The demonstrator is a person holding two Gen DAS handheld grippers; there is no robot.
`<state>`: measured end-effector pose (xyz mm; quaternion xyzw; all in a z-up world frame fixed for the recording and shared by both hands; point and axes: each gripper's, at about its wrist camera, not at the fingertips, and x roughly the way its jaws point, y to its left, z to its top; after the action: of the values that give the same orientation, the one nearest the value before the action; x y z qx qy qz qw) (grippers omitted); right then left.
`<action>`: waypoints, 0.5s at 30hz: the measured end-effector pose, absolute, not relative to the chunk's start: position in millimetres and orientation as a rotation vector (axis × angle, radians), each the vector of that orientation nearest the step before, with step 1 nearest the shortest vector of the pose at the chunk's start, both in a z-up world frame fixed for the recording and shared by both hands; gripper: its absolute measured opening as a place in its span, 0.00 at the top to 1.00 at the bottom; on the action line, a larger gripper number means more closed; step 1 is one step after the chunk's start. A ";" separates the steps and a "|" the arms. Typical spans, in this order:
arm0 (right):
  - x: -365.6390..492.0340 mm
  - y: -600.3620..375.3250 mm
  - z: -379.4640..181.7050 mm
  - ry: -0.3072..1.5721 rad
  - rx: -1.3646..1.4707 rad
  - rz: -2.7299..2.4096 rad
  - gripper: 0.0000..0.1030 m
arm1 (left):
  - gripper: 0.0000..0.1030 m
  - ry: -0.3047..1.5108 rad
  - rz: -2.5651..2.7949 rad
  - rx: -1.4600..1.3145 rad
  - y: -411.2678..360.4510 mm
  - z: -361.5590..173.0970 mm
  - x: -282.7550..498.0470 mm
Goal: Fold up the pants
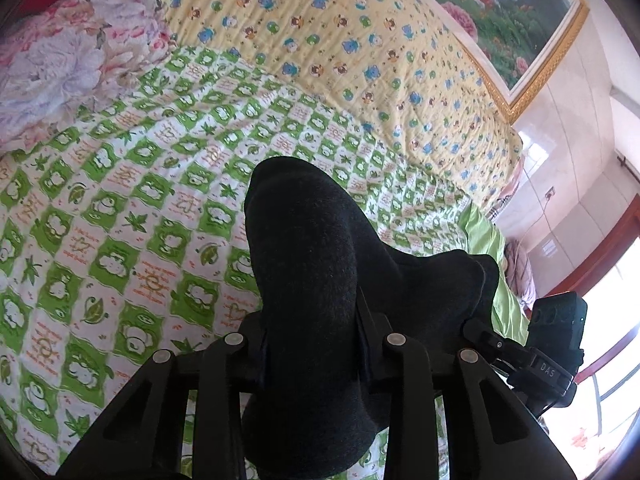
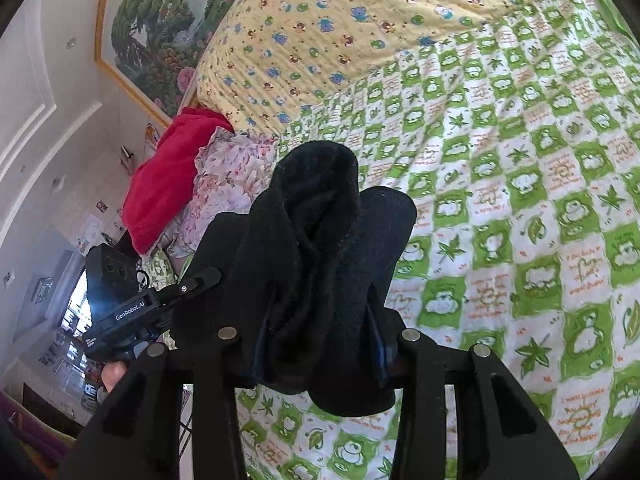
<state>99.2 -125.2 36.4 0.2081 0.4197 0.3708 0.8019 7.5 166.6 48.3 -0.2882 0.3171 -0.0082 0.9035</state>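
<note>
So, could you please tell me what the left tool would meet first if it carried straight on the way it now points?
The black pants clamped in the left tool bulge ahead of it. Beyond them, the first thing in line looks like the green checked quilt on the bed, though the distance to it is unclear.

The left gripper [image 1: 316, 320] is closed on dark cloth that bulges up between its fingers, and the right gripper [image 2: 320, 320] is closed the same way; both are lifted, near each other
</note>
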 end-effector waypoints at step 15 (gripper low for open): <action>159.6 -12.8 30.7 0.938 0.369 0.963 0.59 | 0.69 0.597 0.199 -0.604 259.2 56.0 -7.5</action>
<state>159.6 -12.8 30.7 0.1698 0.4318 0.4434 0.7669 -7.5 259.2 56.0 -0.2923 0.2890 0.0965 0.9065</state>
